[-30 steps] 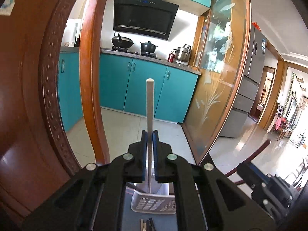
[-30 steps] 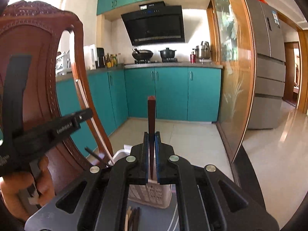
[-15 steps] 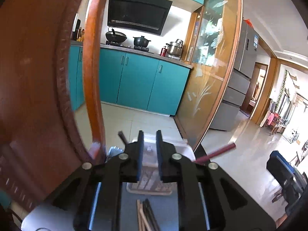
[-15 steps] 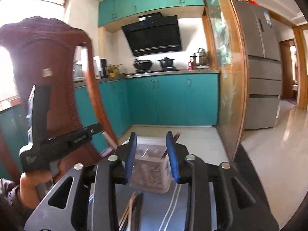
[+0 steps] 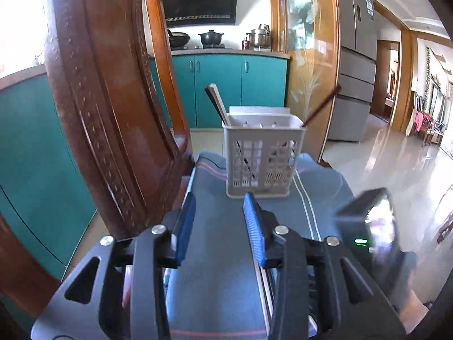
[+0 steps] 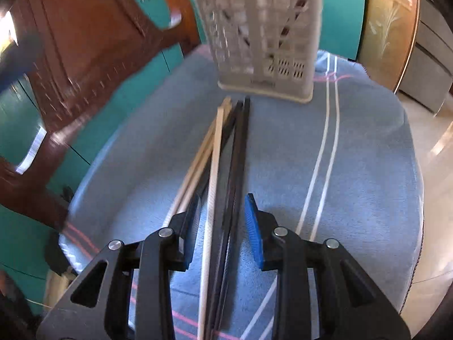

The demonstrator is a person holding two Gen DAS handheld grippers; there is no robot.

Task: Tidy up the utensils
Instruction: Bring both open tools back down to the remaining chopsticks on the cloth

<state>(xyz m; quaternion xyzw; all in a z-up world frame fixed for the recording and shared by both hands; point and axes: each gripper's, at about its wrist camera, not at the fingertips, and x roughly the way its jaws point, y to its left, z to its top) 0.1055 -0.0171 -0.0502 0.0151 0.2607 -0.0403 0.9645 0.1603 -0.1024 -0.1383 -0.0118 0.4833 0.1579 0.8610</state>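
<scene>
A grey slotted utensil holder (image 5: 263, 155) stands on the blue striped cloth (image 5: 215, 255), with a pale chopstick (image 5: 219, 104) and a dark red chopstick (image 5: 321, 106) leaning out of it. My left gripper (image 5: 219, 223) hovers in front of it, its jaws opening with nothing between them. In the right wrist view the holder (image 6: 263, 34) is at the top. Several pale chopsticks (image 6: 211, 175) and black chopsticks (image 6: 236, 164) lie on the cloth (image 6: 354, 184). My right gripper (image 6: 222, 226) stands open low over them, one pale and the black ones between its jaws, untouched.
A carved wooden chair back (image 5: 107, 90) rises close on the left. The other gripper's body (image 5: 373, 226) is blurred at the right of the left wrist view. Teal cabinets (image 5: 226, 85), a glass sliding door (image 5: 308, 56) and a tiled floor lie beyond.
Both grippers let go of their chopsticks, which now stand in the holder. Both jaws opened. Both hands dropped and pulled back from the holder; the right one tilted down over the loose chopsticks.
</scene>
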